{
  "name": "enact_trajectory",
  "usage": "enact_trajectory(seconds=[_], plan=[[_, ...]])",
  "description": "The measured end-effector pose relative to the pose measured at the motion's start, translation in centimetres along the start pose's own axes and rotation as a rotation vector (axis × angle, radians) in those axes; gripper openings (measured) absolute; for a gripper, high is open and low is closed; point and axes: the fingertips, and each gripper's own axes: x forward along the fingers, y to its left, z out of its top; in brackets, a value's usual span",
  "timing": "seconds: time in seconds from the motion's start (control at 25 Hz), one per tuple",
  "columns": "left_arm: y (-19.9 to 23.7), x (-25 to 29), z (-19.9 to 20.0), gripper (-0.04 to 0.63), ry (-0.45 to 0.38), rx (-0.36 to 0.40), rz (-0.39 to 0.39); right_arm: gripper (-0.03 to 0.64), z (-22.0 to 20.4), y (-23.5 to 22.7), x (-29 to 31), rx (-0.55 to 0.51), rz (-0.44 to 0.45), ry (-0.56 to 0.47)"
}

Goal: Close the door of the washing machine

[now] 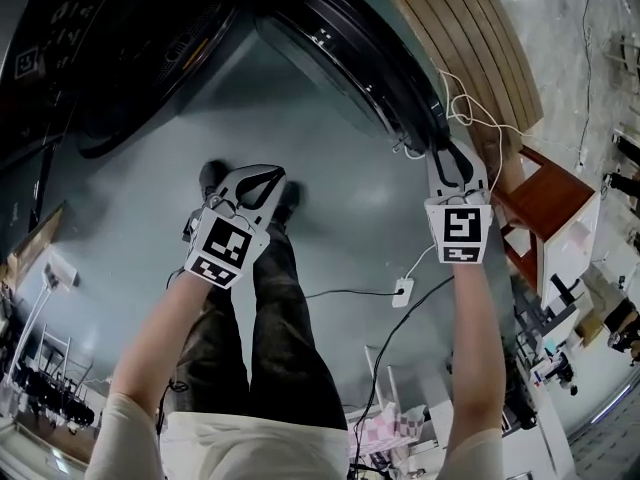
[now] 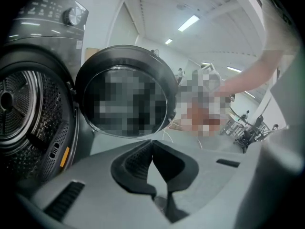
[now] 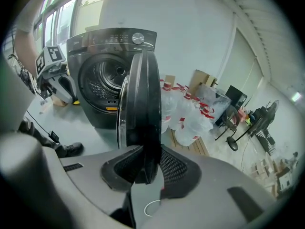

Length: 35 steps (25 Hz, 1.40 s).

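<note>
Dark-trousered legs [image 1: 265,308] fill the near middle of the head view, one person standing close before one washing machine [image 1: 120,58], which is far and to the left. Its front is open and the perforated drum [image 2: 24,109] is exposed.

The single round door [image 3: 143,104] is swung wide out to the right on its hinge. It stands edge-on to the right gripper view, well apart from the opening it has to cover.

There are two grippers. The right gripper [image 3: 145,163] reaches to the door's free rim, which runs down between its jaws. Both pads look pressed against the rim, so it has a partly closed clamp on the edge. I judge this hold is taken there because the far edge gives the longest lever for swinging the door shut to the left.

The left gripper [image 2: 152,144] hangs near the left of the legs with its jaws together and nothing between them. It faces the drum and door, and seems kept clear of the door's path.

Two boots [image 1: 211,175] show on the grey floor. One white cable [image 1: 403,290] lies near the right leg. Several white bags [image 3: 190,113] are heaped far right, behind the door.
</note>
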Motion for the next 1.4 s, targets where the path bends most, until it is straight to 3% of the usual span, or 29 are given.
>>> enact_trajectory(seconds=[0.36,0.72,1.4], plan=[[1.2,-0.3,-1.1,0.009,0.004,-0.045,0.038,0.112,-0.2,3.2,0.1,0.036,-0.008,0.011],[1.2,-5.1,-4.1,0.009,-0.017,-0.079,0.064,0.103,1.3,12.4,-1.6,0.017,0.064,-0.012],[4.3,-14.4,-12.5,0.009,0.019,-0.088,0.053,0.129,6.5,26.7,-1.0,0.169,0.077,-0.002]])
